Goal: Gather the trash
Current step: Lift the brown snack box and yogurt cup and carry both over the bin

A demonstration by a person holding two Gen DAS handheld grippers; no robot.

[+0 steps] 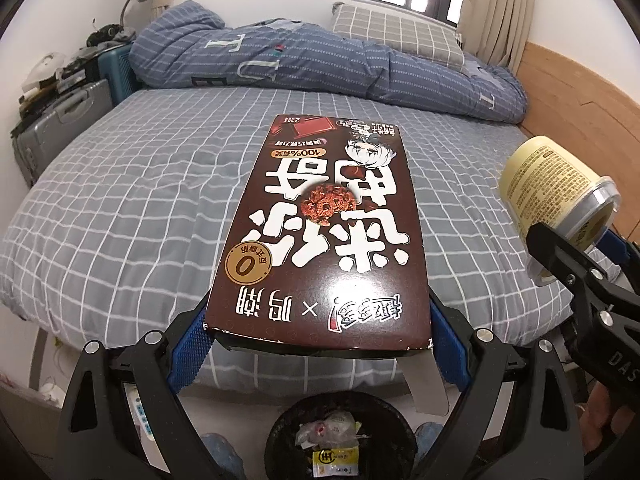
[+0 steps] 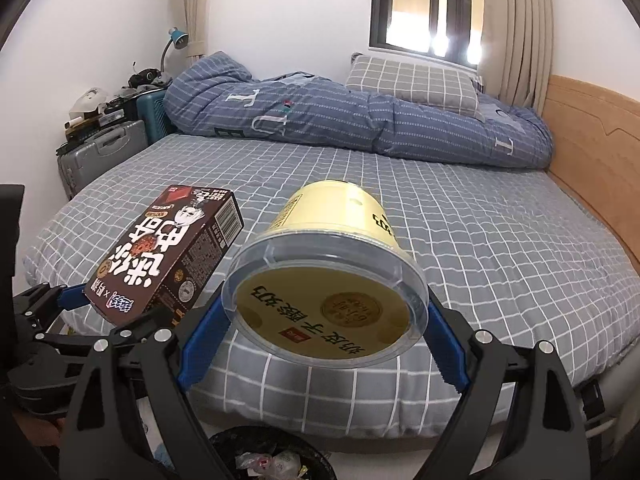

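Holding trash in both grippers, carry step, above the bin. Brown snack box (image 1: 320,236) is pinched at its near end between the blue pads of the left gripper (image 1: 320,332), lying flat and pointing far over the bed (image 1: 120,208). Yellow lidded cup (image 2: 332,276) is pinched at its clear rim by the right gripper (image 2: 324,320), tipped on its side, lid facing near. Cup sits right of the box, apart from it. Black trash bin (image 1: 280,432) is on the floor, near and below both loads, already holding wrappers. Rolled blue quilt (image 2: 360,120) lies far across the bed. Judged next: lower each load over the bin mouth, then spread the jaws. The long box may catch the rim; tip it end-down first.
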